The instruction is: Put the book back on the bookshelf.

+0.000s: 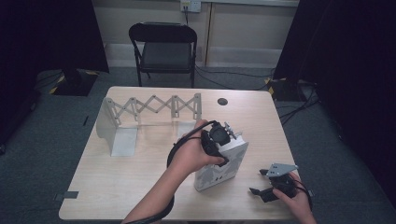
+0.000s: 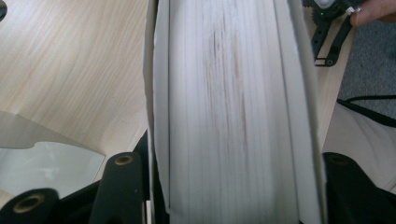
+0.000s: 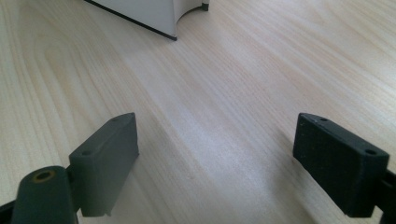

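While the expanding metal book rack (image 1: 149, 108) stands at the far left of the table (image 1: 261, 121), with its bare base plate (image 1: 123, 140) facing the person, the thick white book (image 1: 224, 163) stands on edge near the table's middle, to the right of and nearer than the rack. The left gripper (image 1: 219, 140) comes down on the book from above; in the left gripper view the page block (image 2: 233, 112) lies between the two black jaws, which stand against the covers on either side, so the book appears pinched across its thickness, though how firmly cannot be read. The book's long axis runs away from the left gripper toward the near table edge. The rack therefore lies to the left of and beyond the held book, and the left hand (image 1: 191, 156) is plainly the nearer one to it. Farther right, the right gripper (image 1: 264, 184) rests near the table's front corner, its jaws spread wide over bare wood, holding nothing, with a corner of the book beyond them.
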### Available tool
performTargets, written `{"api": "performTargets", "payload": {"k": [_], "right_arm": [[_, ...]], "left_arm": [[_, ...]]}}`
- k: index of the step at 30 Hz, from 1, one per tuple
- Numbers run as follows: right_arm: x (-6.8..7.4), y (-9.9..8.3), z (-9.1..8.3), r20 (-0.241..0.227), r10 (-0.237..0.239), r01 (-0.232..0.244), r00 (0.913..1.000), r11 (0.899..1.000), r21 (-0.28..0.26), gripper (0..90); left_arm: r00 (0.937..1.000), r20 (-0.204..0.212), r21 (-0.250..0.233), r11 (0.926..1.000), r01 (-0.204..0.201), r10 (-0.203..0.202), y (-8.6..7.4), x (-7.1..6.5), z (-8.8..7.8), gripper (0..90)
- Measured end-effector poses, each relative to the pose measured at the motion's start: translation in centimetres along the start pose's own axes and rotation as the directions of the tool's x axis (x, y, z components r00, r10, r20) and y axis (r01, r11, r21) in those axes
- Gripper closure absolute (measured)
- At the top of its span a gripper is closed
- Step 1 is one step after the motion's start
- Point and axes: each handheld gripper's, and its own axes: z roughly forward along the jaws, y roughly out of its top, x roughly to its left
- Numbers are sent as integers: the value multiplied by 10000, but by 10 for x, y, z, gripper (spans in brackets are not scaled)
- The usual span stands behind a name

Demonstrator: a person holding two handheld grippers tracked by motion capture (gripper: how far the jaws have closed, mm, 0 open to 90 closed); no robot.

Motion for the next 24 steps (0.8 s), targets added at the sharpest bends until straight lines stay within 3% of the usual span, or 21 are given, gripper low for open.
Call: {"api": "performTargets", "payload": {"k": [6, 7, 8, 12, 14, 24], "right_arm": [[-1, -1, 1, -44, 169, -169, 9998, 9999, -33, 134], [-1, -1, 1, -55, 167, -167, 9998, 9998, -63, 134], [-1, -2, 1, -58, 186, -186, 9998, 9998, -71, 134], [-1, -2, 1, -54, 197, -197, 9998, 9997, -115, 131], [-1, -2, 2, -49, 188, -189, 9998, 9996, -191, 129], [0, -6, 2, -44, 292, -294, 9996, 9985, -464, 126]], "left_arm": [[9999, 66, -16, 9999, -100, 100, 11, 0, 6, 443], [9996, 20, 169, 9995, -282, 282, 15, 0, 12, 437], [9998, -86, 450, 9988, -172, 176, 17, -1, 14, 439], [9995, -153, 649, 9976, -254, 265, 19, 0, 16, 459], [10000, 22, 632, 9980, -48, 47, 19, -1, 16, 490], [9993, -121, 723, 9967, 357, -349, 16, -3, 9, 522]]}}
